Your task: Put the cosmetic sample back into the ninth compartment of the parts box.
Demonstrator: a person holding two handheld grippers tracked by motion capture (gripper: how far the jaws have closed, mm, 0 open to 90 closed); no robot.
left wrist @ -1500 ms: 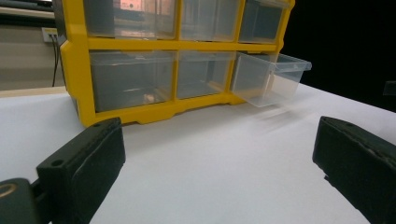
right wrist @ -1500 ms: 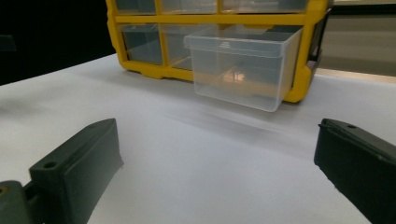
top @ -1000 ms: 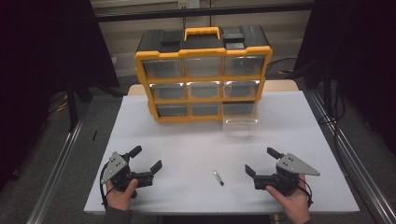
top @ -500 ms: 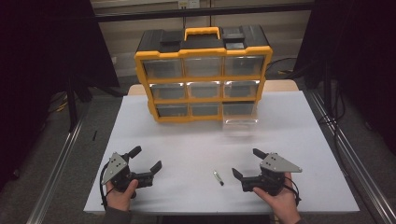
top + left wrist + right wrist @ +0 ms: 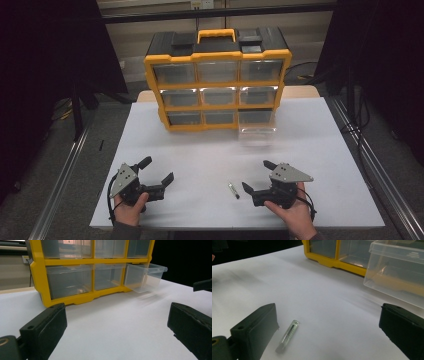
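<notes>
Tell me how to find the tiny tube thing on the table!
Start at the yellow drawer cabinet on the white table, then look down toward the right gripper. Just left of its fingers lies a little clear tube, the one loose thing there.

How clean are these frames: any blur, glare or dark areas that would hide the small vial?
High view: surroundings dark, table evenly lit, vial tiny but distinct. Right gripper view: vial fairly sharp, open drawer and table streaked by blur. Left gripper view: cabinet readable, soft smear under the drawer, window glare at top.
</notes>
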